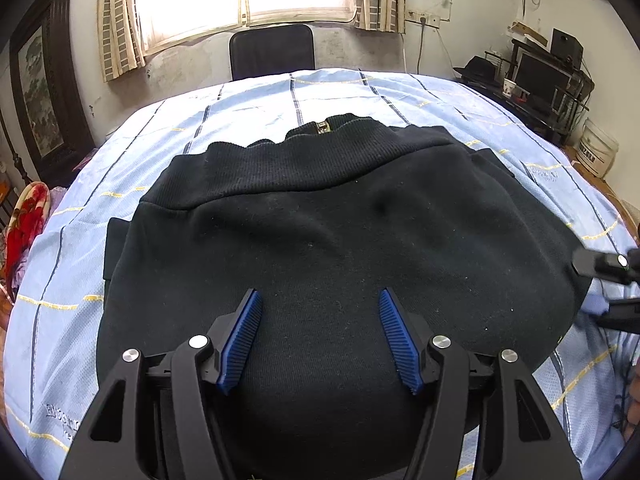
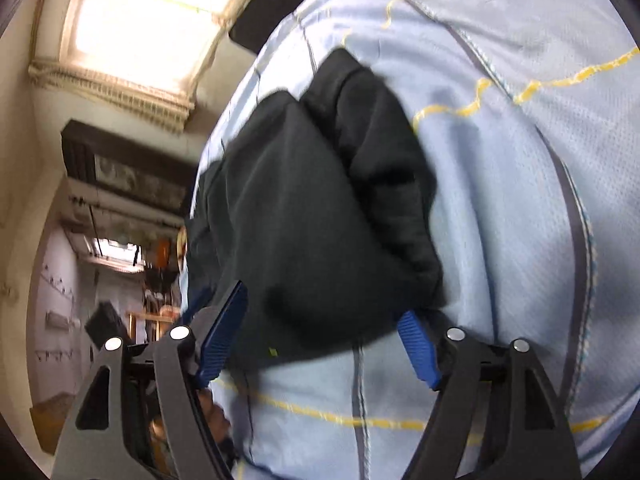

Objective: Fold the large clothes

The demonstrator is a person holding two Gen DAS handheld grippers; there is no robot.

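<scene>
Left tongs (image 1: 320, 340) stood open over the near part of the black garment (image 1: 320, 220), gripping nothing. The garment lay folded at the centre of the blue checked bed sheet (image 1: 60, 300). Right tongs (image 2: 324, 336), at three o'clock, stood open astride the garment's edge, pads clear.

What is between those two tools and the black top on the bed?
Nothing visible. The left tool hangs open right over the black top with only air between. The right tool is open at the top's edge, cloth between its fingers. The bed around the top shows only its blue sheet.
</scene>
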